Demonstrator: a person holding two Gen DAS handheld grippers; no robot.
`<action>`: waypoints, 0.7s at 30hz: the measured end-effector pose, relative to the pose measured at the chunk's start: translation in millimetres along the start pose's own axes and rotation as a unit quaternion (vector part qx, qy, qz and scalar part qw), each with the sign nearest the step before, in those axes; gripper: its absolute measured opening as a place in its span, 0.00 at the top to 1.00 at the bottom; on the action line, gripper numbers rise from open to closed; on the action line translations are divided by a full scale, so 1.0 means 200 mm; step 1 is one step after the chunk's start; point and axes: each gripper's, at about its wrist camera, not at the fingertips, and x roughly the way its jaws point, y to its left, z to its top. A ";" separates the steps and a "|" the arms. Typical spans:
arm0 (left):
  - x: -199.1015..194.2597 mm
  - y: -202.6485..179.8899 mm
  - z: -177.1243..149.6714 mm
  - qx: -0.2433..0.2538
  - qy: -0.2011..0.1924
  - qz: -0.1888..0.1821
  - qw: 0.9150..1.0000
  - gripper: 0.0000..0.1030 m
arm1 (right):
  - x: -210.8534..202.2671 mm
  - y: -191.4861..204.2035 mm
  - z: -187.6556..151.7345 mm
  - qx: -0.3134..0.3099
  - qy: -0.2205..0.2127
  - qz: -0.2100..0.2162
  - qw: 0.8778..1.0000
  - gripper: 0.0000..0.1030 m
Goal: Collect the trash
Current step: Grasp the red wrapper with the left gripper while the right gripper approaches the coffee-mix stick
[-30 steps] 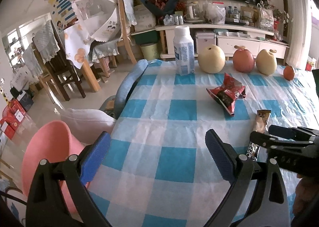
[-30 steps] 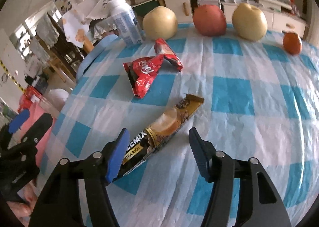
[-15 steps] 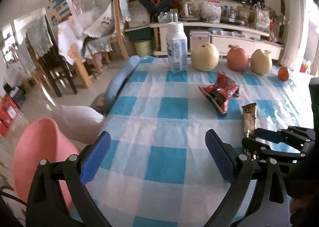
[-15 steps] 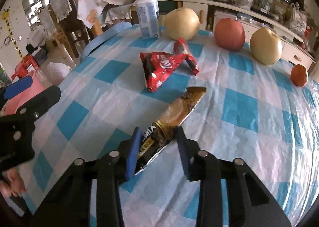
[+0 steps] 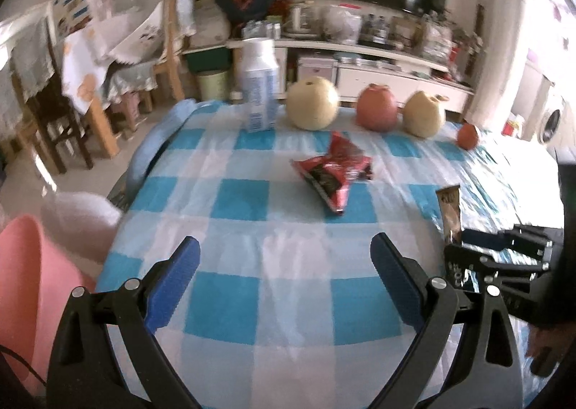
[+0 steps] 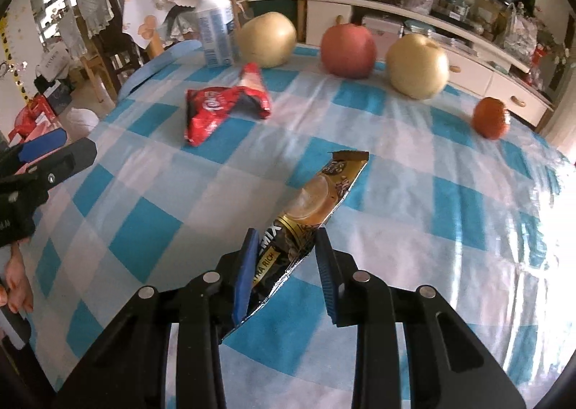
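Right gripper (image 6: 288, 247) clenched on near end of the coffee sachet (image 6: 316, 200), lower centre of frame, far end raised over the checked tablecloth (image 6: 450, 222). Left gripper (image 5: 284, 265) released, fingers wide apart, holding nothing. Red wrapper (image 6: 219, 107) lies upper left, below the bottle (image 6: 215, 26).

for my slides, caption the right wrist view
Right gripper shut on coffee sachet, red wrapper lying beyond.
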 end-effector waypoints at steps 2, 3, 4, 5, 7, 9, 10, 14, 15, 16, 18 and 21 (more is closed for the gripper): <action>0.01 -0.04 0.00 0.017 -0.004 -0.006 1.000 0.07 | -0.02 -0.02 0.00 -0.005 -0.005 -0.012 1.000 0.67; 0.02 -0.07 0.00 0.030 -0.005 -0.010 1.000 0.07 | -0.02 -0.02 0.00 -0.005 -0.005 -0.014 1.000 0.66; 0.03 -0.09 0.00 0.039 -0.006 -0.011 0.999 0.07 | -0.02 -0.04 -0.01 0.000 -0.003 -0.012 1.000 0.65; 0.04 -0.11 0.00 0.046 -0.007 -0.011 0.999 0.07 | -0.02 -0.05 0.00 0.008 0.001 -0.006 1.000 0.65; 0.07 -0.15 -0.01 0.061 0.000 -0.011 0.998 0.07 | -0.01 -0.08 -0.01 0.027 0.010 0.007 1.000 0.65; 0.11 -0.18 -0.01 0.072 0.010 -0.009 0.997 0.07 | -0.01 -0.10 -0.01 0.042 0.014 0.015 0.999 0.63; 0.13 -0.19 -0.01 0.074 0.013 -0.011 0.997 0.07 | -0.02 -0.11 -0.01 0.052 0.016 0.022 0.998 0.58; 0.21 -0.21 0.05 0.083 0.017 -0.013 0.996 0.07 | -0.04 -0.15 -0.02 0.075 0.018 0.031 0.997 0.43; 0.22 -0.21 0.06 0.086 0.015 -0.013 0.996 0.07 | -0.04 -0.16 -0.02 0.079 0.020 0.031 0.996 0.42; 0.25 -0.22 0.10 0.090 0.011 -0.016 0.996 0.07 | -0.04 -0.17 -0.02 0.081 0.020 0.031 0.996 0.42; 0.29 -0.23 0.15 0.096 0.006 -0.024 0.995 0.07 | -0.03 -0.18 -0.03 0.083 0.023 0.031 0.996 0.42; 0.36 -0.25 0.24 0.109 0.012 -0.025 0.994 0.07 | -0.02 -0.19 -0.03 0.086 0.024 0.030 0.996 0.41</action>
